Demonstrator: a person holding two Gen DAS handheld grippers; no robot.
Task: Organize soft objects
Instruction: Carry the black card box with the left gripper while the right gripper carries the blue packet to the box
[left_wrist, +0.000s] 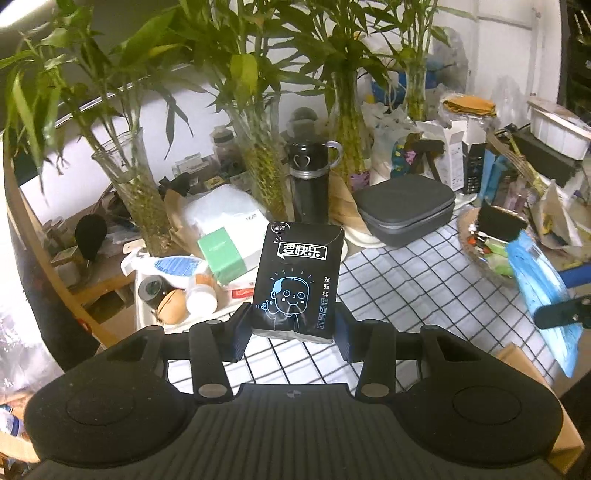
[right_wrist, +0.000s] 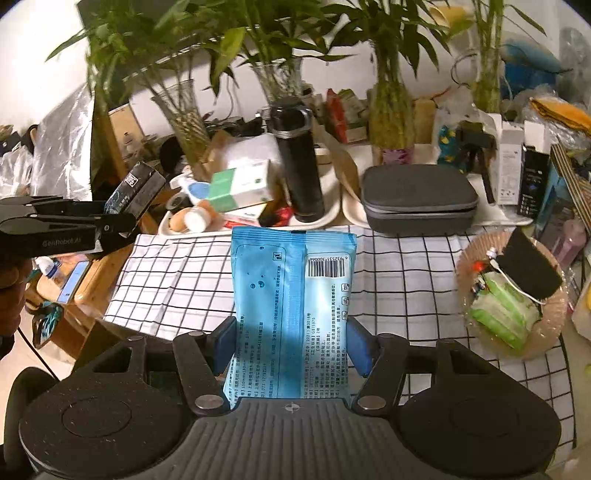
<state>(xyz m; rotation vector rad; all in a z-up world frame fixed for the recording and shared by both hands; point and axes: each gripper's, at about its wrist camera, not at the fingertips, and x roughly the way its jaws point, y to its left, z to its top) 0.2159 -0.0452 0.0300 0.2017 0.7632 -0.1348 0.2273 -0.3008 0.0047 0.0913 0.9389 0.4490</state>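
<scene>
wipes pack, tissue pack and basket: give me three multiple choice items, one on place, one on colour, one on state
1. Where is the basket relative to the grey case?
A. nearer the camera, to its right
B. behind it
C. on top of it

2. What colour is the wipes pack?
A. red
B. light blue
C. yellow

3. What is the state of the tissue pack?
A. lying on the cloth
B. in the basket
C. held in the left claw

Answers: 1 A, the basket sits at the right edge of the checked cloth; 2 B, its wrapper is blue; 3 C, the claw's fingers press both of its sides.
</scene>
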